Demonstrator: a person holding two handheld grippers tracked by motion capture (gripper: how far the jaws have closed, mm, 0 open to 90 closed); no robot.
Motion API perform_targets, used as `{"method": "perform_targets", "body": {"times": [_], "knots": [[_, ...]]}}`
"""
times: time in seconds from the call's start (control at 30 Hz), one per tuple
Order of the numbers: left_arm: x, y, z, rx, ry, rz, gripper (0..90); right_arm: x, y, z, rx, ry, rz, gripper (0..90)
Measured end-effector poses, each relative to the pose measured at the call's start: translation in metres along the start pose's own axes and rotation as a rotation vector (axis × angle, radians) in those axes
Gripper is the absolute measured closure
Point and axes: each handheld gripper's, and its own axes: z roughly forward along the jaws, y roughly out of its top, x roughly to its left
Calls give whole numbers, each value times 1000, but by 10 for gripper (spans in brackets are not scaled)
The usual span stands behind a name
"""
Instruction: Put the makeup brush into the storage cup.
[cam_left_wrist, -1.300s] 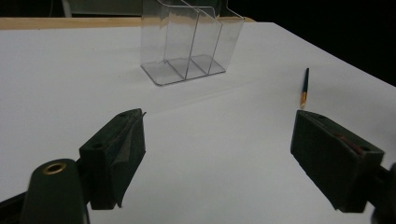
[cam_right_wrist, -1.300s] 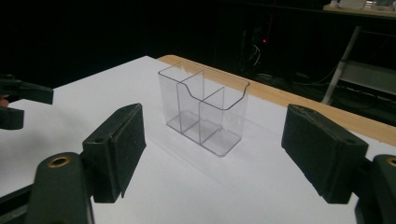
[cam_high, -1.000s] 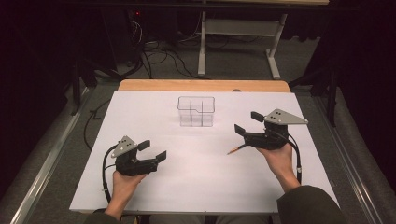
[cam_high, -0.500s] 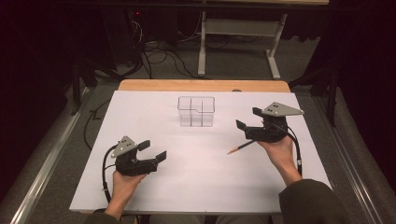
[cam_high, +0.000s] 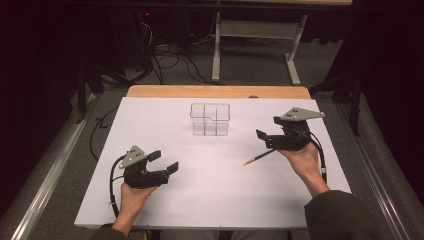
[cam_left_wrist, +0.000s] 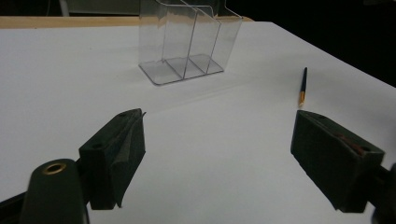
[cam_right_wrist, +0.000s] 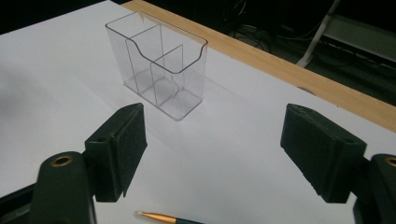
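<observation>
— On the white table (cam_high: 165, 205), what's the right gripper (cam_high: 267, 135) doing?

— It hovers over the right side, held in the person's right hand (cam_high: 301, 161). Its jaws stand wide apart with nothing between them. You can see that plainly in the right gripper view, where the two black pads (cam_right_wrist: 122, 147) frame bare white surface.

— And the pencil (cam_high: 259, 157)?

— Lying flat on the table, just beside and below that gripper on the side nearer the person. Its orange tip points toward the middle of the table, and its dark end reaches back under the gripper. In the right gripper view, its orange end (cam_right_wrist: 161, 217) pokes in at the bottom edge, between the jaws but below them. Whether the gripper touches it, I can't tell from the high view.

— What about the left gripper (cam_high: 165, 164)?

— Low on the near left side of the table, in the left hand (cam_high: 134, 192). Jaws apart too, empty. Its own view looks across at the pencil (cam_left_wrist: 303, 87), well apart from it.

— Anything else on the table?

— A clear plastic organizer (cam_high: 210, 119) stands upright toward the far middle, split into compartments, all empty as far as I can see. It's well apart from both grippers, a little nearer the right one. Beyond it runs the wooden edge (cam_high: 215, 91) of the tabletop.
</observation>
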Motion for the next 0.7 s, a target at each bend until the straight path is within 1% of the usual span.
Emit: {"method": "perform_targets", "body": {"times": [0.03, 0.1, 0.13, 0.17, 0.2, 0.33, 0.37, 0.4, 0.47, 0.5, 0.7], "knots": [[0, 0, 0, 4, 2, 2, 183, -1, 1, 0, 2, 3, -10, 243], [0, 0, 0, 6, 2, 3, 183, -1, 1, -1, 7, 3, -10, 242], [0, 0, 0, 6, 3, 5, 183, -1, 1, -2, 17, -4, -27, 241], [0, 0, 0, 6, 3, 5, 183, -1, 2, -2, 23, -1, -31, 242], [0, 0, 0, 5, 4, 3, 182, -2, 2, -2, 33, 3, -46, 243], [0, 0, 0, 5, 6, 4, 180, -2, 2, -2, 53, 12, -58, 243], [0, 0, 0, 6, 6, 4, 180, -2, 2, -2, 61, 15, -63, 244], [0, 0, 0, 6, 5, 3, 180, -3, 2, -1, 79, 23, -64, 243], [0, 0, 0, 5, 7, 3, 179, -5, 1, 0, 90, 31, -70, 243], [0, 0, 0, 4, 10, 2, 177, -5, 1, 0, 96, 32, -66, 243], [0, 0, 0, 6, 13, 1, 170, -5, 4, 5, 143, 33, -98, 242]]}}
